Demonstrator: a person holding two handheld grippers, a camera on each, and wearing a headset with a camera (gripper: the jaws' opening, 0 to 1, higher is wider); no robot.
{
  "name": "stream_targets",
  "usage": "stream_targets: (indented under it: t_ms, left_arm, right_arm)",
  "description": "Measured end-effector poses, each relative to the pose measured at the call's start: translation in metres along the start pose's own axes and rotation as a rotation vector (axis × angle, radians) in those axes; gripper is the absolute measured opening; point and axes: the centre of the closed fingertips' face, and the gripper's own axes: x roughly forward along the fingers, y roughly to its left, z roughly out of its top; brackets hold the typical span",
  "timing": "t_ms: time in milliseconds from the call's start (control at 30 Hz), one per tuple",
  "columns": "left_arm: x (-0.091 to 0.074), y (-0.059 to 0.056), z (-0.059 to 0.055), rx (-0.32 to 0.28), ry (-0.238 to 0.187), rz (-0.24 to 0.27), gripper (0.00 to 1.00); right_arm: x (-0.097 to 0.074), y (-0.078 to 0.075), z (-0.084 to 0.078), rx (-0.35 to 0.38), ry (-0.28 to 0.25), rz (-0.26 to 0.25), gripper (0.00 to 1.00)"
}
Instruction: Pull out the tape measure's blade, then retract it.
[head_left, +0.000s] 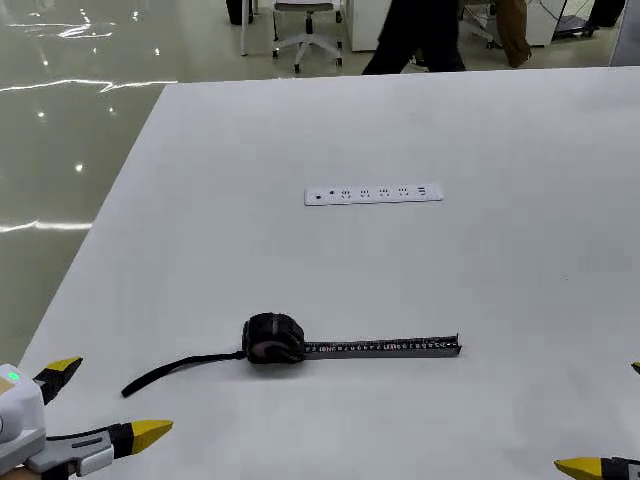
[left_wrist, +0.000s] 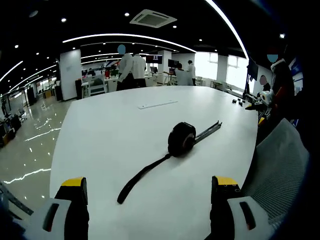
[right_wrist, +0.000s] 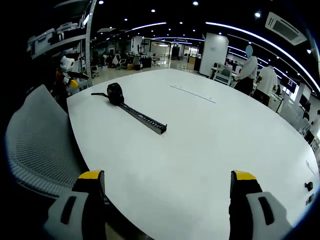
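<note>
Left gripper (left_wrist: 150, 182), right gripper (right_wrist: 167, 175): jaws wide apart

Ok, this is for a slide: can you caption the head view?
Tape measure on a table, blade partly out; left gripper and right gripper open at the near edge.

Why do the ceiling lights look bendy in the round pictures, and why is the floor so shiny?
Left gripper view and right gripper view: the fisheye lens bends the ceiling light strips and the table edge into curves. Head view: lines stay straight, the glossy floor mirrors lamps as bright streaks, and the tape measure looks sharp with hardly any shadow.
</note>
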Motion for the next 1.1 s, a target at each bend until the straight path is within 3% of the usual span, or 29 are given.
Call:
stream_targets:
  t_ms: [500,867,1100]
  left_arm:
    - [0.001,-0.007,0.006,0.0,0.006,-0.014,1.0]
    - [-0.005,-0.001,0.004,-0.006,0.008,-0.006,1.0]
    - [-0.007,0.001,0.001,-0.017,0.005,0.004,1.0]
  right_arm:
    - [-0.011,-0.012,-0.006,0.001,0.003,-0.027,1.0]
    - [-0.014,-0.013,-0.006,0.005,0.002,-0.03,1.0]
    - [-0.011,-0.01,0.002,0.008,-0.026,-0.021,1.0]
